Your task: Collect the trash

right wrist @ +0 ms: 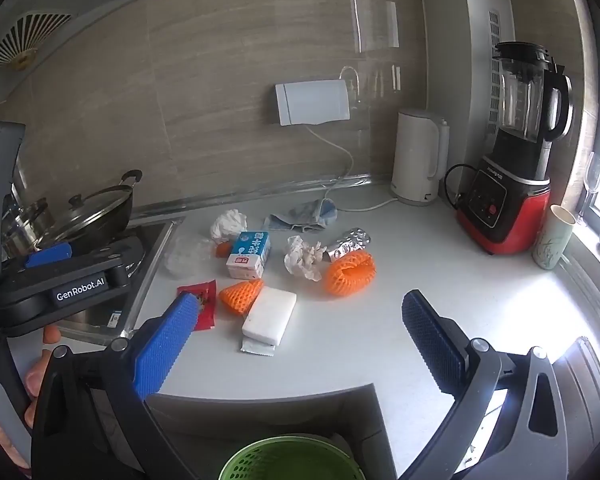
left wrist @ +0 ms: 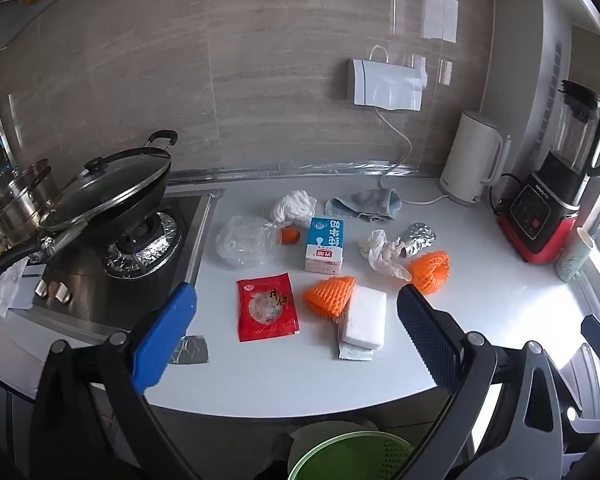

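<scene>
Trash lies on the white counter (left wrist: 480, 320): a red sachet (left wrist: 267, 307), two orange foam nets (left wrist: 330, 295) (left wrist: 430, 271), a white block (left wrist: 365, 322), a milk carton (left wrist: 325, 245), crumpled tissue (left wrist: 382, 254), a foil blister pack (left wrist: 418, 239), a clear plastic bag (left wrist: 244, 240) and a white wad (left wrist: 294, 207). My left gripper (left wrist: 296, 308) is open above the near counter edge. My right gripper (right wrist: 300, 316) is open, to the right of the left one (right wrist: 48, 280). A green bin (right wrist: 288, 460) stands below the counter edge.
A lidded wok (left wrist: 112, 192) and a steel pot (left wrist: 20, 200) sit on the stove at left. A white kettle (left wrist: 474, 160), a red blender (left wrist: 552, 184), a cup (left wrist: 574, 256) and a grey cloth (left wrist: 366, 203) stand at the back right.
</scene>
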`<state>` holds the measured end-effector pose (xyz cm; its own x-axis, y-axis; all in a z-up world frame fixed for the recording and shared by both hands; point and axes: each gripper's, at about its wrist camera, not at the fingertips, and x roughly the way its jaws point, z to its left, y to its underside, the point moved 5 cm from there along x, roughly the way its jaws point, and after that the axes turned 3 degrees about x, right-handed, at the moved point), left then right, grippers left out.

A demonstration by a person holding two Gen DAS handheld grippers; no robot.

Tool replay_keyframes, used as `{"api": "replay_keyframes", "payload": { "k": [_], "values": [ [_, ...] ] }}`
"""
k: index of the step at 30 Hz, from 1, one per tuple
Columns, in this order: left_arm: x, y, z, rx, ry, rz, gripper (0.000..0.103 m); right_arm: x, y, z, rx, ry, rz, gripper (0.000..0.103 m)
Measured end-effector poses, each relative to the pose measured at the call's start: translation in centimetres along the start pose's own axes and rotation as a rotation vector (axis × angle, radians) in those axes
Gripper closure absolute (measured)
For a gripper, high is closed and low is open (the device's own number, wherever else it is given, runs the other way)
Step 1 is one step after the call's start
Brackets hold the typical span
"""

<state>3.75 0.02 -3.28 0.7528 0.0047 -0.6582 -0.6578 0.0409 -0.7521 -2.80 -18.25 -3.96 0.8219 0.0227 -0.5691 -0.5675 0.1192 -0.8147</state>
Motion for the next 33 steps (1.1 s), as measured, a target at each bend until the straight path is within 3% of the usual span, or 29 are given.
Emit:
{"api": "replay_keyframes", "payload": {
  "k": [33],
  "values": [
    [0.33, 0.03, 0.41, -0.016, 0.004, 0.021, 0.006, 0.29, -0.01, 0.0, 0.019, -0.016, -0.009, 0.002]
  ]
}}
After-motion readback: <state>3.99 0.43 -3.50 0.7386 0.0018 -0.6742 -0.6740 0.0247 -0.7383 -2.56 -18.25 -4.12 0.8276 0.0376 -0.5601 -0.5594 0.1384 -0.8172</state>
